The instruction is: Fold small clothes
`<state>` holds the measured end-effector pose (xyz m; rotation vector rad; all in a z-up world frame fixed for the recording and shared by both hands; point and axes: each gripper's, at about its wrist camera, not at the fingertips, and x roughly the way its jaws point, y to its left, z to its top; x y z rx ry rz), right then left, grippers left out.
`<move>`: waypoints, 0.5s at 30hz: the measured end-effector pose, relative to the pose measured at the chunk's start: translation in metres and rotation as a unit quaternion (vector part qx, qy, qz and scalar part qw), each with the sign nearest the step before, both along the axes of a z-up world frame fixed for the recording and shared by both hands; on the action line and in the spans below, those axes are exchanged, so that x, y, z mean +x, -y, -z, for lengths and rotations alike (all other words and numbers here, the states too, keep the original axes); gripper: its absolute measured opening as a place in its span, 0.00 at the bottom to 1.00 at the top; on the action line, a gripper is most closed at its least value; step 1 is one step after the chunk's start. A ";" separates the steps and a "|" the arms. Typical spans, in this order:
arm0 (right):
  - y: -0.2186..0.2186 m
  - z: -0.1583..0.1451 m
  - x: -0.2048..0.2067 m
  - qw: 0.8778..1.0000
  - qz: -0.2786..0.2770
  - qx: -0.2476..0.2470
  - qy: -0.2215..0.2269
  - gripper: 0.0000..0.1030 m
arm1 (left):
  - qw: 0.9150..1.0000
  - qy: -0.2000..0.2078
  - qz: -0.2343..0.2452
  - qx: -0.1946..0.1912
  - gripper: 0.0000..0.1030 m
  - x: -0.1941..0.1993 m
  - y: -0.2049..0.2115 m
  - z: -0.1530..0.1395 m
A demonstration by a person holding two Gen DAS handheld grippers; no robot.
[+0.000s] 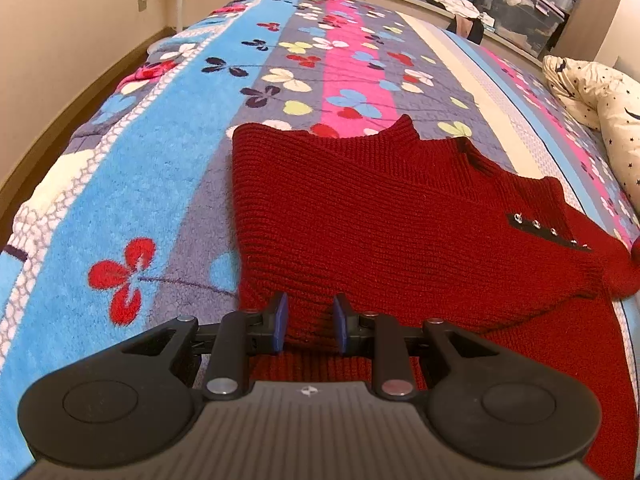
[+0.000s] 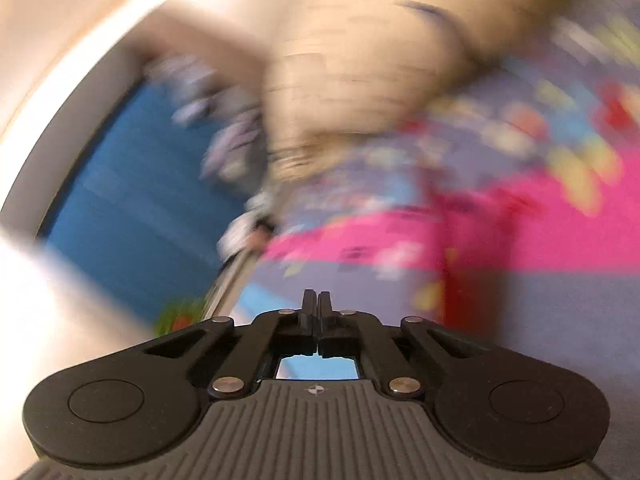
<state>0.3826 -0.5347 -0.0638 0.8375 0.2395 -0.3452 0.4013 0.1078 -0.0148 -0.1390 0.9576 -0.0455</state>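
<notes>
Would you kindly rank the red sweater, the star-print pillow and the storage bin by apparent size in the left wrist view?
1. red sweater
2. star-print pillow
3. storage bin
The bin is farthest, so its true size is unsure.

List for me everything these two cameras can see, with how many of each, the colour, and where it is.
sweater: one, dark red knit, flat on the bed, a sleeve folded across it
studded strip: one, black with silver studs, on the sweater's right side
bedspread: one, blue, grey and pink stripes with flowers, covering the bed
pillow: one, cream with dark stars, far right of the bed
storage bin: one, clear grey, by the window
left gripper: one, black with blue pads, pinching the sweater's near edge
right gripper: one, black, shut and empty, over the blurred bedspread
</notes>
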 end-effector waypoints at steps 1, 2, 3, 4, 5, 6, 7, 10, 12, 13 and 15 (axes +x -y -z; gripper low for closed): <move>-0.025 -0.017 0.005 0.998 -0.048 -0.037 0.014 0.00 | 1.000 0.000 0.000 0.000 0.26 0.000 0.000 0.000; -0.051 -0.030 0.008 0.994 -0.085 -0.066 0.023 0.00 | 1.000 -0.001 0.000 -0.001 0.26 -0.001 0.000 -0.001; -0.070 -0.034 0.007 0.992 -0.095 -0.077 0.016 0.00 | 1.000 -0.001 0.001 -0.001 0.26 -0.001 -0.001 -0.001; -0.078 -0.032 0.006 0.993 -0.090 -0.079 -0.005 0.00 | 1.000 -0.002 0.001 -0.002 0.26 -0.003 -0.001 -0.002; -0.082 -0.025 0.002 0.994 -0.066 -0.077 -0.041 0.00 | 1.000 -0.003 0.002 -0.003 0.26 -0.004 -0.002 -0.002; -0.081 -0.017 -0.003 0.994 -0.036 -0.076 -0.069 0.03 | 1.000 -0.006 0.003 -0.005 0.26 -0.005 -0.002 -0.002; -0.075 -0.009 -0.008 0.994 -0.008 -0.069 -0.090 0.04 | 1.000 -0.010 0.004 -0.007 0.28 -0.006 -0.002 -0.002; -0.028 0.020 -0.027 0.991 0.050 0.021 -0.124 0.18 | 1.000 -0.017 0.010 -0.010 0.33 -0.008 -0.001 -0.002; -0.002 0.034 -0.039 0.986 0.088 0.037 -0.139 0.28 | 1.000 -0.017 0.013 -0.009 0.36 -0.007 0.001 -0.001; 0.012 0.042 -0.045 0.983 0.104 0.046 -0.147 0.32 | 1.000 -0.017 0.012 -0.009 0.37 -0.007 0.002 -0.001; 0.038 0.062 -0.051 0.976 0.126 0.086 -0.153 0.42 | 1.000 -0.016 0.004 -0.016 0.37 -0.007 0.000 0.000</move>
